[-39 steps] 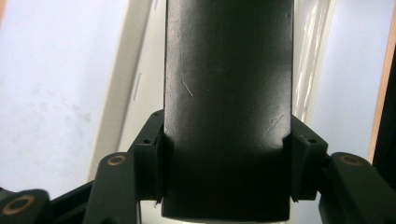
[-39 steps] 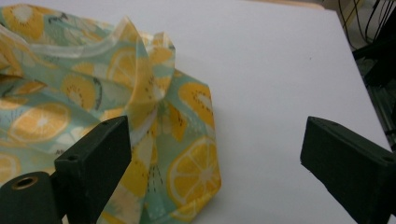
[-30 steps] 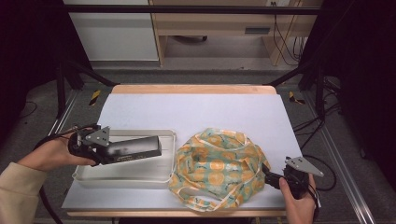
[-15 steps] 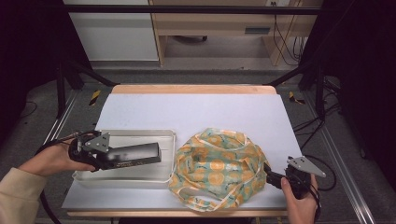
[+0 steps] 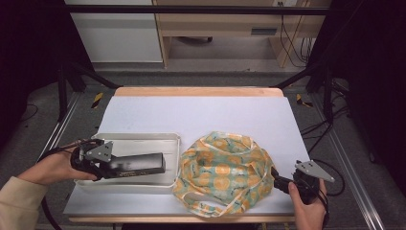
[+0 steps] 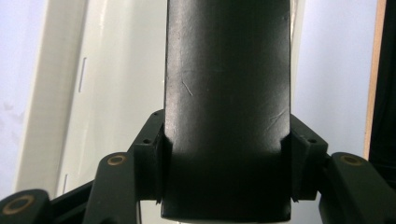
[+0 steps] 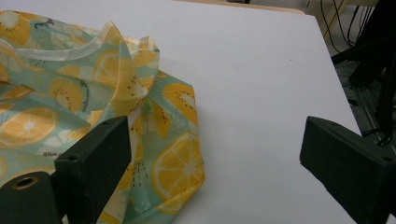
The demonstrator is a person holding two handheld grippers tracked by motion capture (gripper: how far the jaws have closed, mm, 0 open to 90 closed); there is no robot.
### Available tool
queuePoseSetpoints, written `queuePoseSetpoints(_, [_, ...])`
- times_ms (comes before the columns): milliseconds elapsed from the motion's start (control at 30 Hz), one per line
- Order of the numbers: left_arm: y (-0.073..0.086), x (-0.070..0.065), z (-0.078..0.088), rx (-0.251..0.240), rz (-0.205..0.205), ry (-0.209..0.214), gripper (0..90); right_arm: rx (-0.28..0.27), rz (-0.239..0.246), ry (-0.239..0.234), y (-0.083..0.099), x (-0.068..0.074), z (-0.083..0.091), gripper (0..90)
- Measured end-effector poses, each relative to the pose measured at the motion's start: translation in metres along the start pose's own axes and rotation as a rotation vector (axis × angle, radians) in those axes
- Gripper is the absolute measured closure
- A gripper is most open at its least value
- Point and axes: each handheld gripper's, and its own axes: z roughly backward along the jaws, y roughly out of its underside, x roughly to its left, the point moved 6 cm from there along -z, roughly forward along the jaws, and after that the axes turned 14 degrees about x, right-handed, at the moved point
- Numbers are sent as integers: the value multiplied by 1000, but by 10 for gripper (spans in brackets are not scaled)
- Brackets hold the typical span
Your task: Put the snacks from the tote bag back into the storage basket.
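My left gripper [image 5: 114,165] [image 6: 227,149] is shut on one end of a long black box [image 5: 139,165] [image 6: 227,70], held lengthwise over the white tray [image 5: 139,137] [image 6: 46,93]. Both pads press the box's sides in the left gripper view. A crumpled cloth bag [image 5: 225,172] [image 7: 70,102] printed with orange slices and kiwi lies to the right of the tray. My right gripper [image 5: 277,181] [image 7: 212,140] stands open at the bag's near right edge, low over the table, one jaw above the fabric's hem and nothing between the pads.
The white tabletop [image 5: 201,115] stretches bare behind the tray and bag. A wooden strip [image 5: 196,91] runs along the far edge. Black frame legs and cables stand beyond both sides of the table.
The left gripper and its black box have shifted a little toward the near side, lower over the tray. The right gripper and the bag stayed where they were.
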Motion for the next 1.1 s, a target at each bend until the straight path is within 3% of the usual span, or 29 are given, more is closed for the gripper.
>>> queuePoseSetpoints(567, [-14,9,-30,-7,-31,43,432,10,0,10,1,-2,-2,91])
queuePoseSetpoints(1100, [-20,15,-41,-34,-63,79,431,22,-9,19,3,-4,-3,89])
